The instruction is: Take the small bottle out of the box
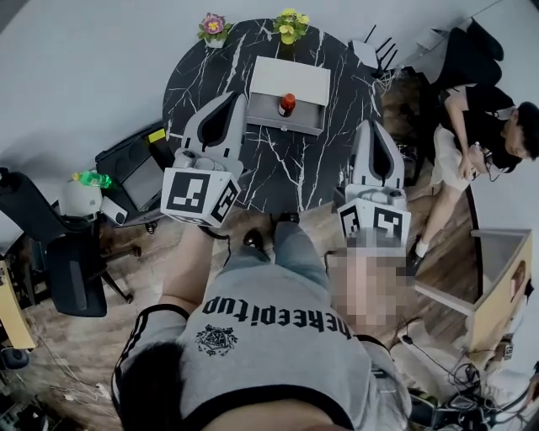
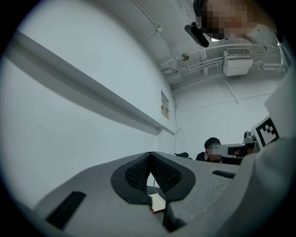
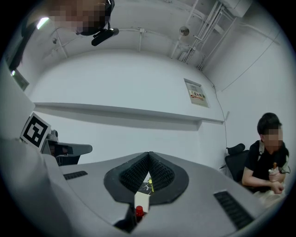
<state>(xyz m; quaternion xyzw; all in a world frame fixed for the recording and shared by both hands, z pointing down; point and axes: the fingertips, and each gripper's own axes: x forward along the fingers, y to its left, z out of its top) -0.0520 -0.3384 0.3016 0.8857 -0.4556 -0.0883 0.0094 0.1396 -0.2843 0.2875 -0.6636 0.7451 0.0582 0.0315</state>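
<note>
A white box (image 1: 290, 77) stands open at the back of the round black marble table (image 1: 286, 181). In its open front a small bottle with a red cap (image 1: 287, 103) stands upright. My left gripper (image 1: 240, 99) hovers just left of the box, shut and holding nothing. My right gripper (image 1: 371, 125) is over the table's right edge, also shut and holding nothing. Through the gap below the tips, the right gripper view shows the box (image 3: 142, 201) and the red cap (image 3: 139, 212). The left gripper view shows the box's corner (image 2: 158, 202) under its shut gripper (image 2: 149, 155).
Two flower pots (image 1: 214, 28) (image 1: 290, 24) sit at the table's far rim. A person (image 1: 480, 126) sits to the right of the table. Office chairs (image 1: 76, 269) and a desk with a green bottle (image 1: 93, 178) stand at the left.
</note>
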